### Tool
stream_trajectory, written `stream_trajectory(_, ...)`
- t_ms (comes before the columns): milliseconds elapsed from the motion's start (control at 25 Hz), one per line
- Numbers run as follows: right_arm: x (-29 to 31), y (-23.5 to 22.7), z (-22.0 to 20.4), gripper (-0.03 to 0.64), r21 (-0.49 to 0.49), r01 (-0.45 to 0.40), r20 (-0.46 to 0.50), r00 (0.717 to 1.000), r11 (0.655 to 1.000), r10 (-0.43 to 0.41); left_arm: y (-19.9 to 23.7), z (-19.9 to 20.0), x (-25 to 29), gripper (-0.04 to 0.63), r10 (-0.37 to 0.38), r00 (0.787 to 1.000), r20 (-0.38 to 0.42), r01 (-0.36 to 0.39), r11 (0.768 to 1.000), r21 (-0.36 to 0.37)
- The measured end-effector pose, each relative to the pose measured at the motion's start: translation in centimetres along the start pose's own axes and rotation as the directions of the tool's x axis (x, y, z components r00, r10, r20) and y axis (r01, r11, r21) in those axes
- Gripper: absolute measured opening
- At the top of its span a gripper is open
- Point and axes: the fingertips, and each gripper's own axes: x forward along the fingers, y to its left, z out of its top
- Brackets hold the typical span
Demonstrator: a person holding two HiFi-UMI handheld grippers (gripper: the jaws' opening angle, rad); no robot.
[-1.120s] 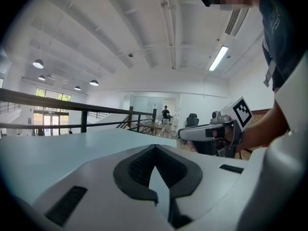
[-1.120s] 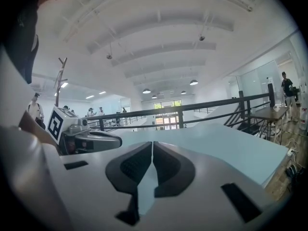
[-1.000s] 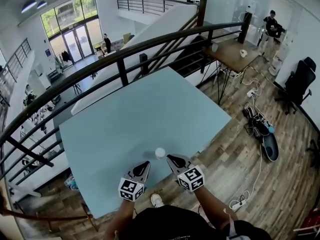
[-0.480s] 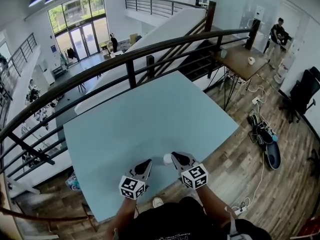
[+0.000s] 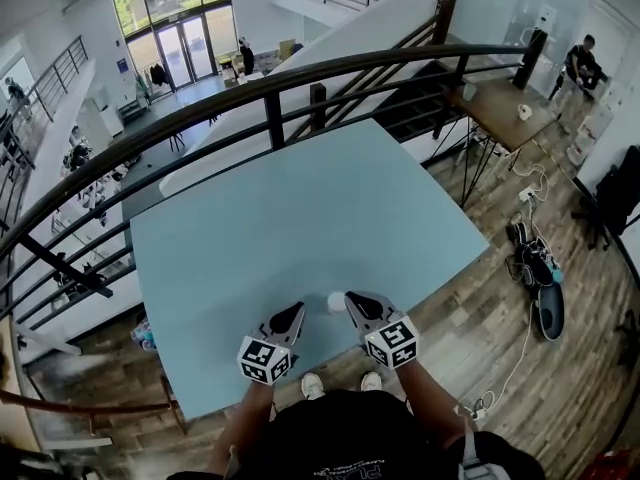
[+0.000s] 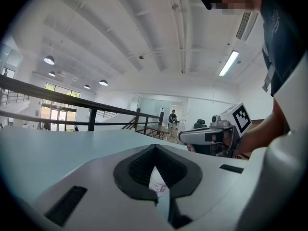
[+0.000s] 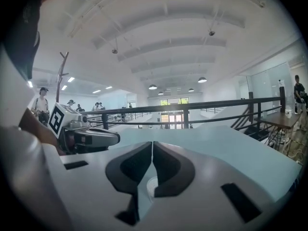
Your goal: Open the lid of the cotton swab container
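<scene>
A small white cotton swab container [image 5: 336,301] stands upright on the light blue table [image 5: 300,208] near its front edge, lid on. My left gripper [image 5: 296,310] is just left of it, shut and empty. My right gripper [image 5: 350,297] is shut with its tip right beside the container's right side; I cannot tell if it touches. In the left gripper view the container [image 6: 158,182] shows low behind the shut left gripper [image 6: 155,147], with the right gripper [image 6: 207,136] beyond. In the right gripper view the container's lid [image 7: 151,186] shows below the shut right gripper [image 7: 152,142], with the left gripper [image 7: 91,137] opposite.
A dark railing [image 5: 270,88] runs along the table's far side, with an open drop to a lower floor behind it. A wooden desk [image 5: 510,113] and cables [image 5: 530,248] are on the floor at the right. My feet [image 5: 340,383] are at the table's front edge.
Both grippers have drifted a little across the table, and the right tip is now closer to the container. The container has stayed in place. Both jaws have stayed shut.
</scene>
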Motion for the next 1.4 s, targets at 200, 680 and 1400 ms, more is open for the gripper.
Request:
stream_trajectory(200,-0.2,-0.2,-1.6,0.02,-0.022,-0.031,-0.03,0.999,0.999,0.03,-0.2,-1.5,0.3,0.008,0.024,1.0,-0.011,-0.024,0.999,-0.039)
stream_trajectory(680,0.7,-1.8,-6.7,0.021,-0.066,-0.033,-0.13,0.991,0.997,0.025,1.7,-4.6,-0.1,0.008,0.159,0.985,-0.06,-0.162,0.986,-0.043)
stream_trajectory(1400,3.8,-0.8,-15.1,0.233,-0.009,-0.125,-0.245,0.962,0.992,0.119,1.1,-10.2,-1.5,0.008,0.221,0.965,-0.143,-0.234,0.969,-0.079)
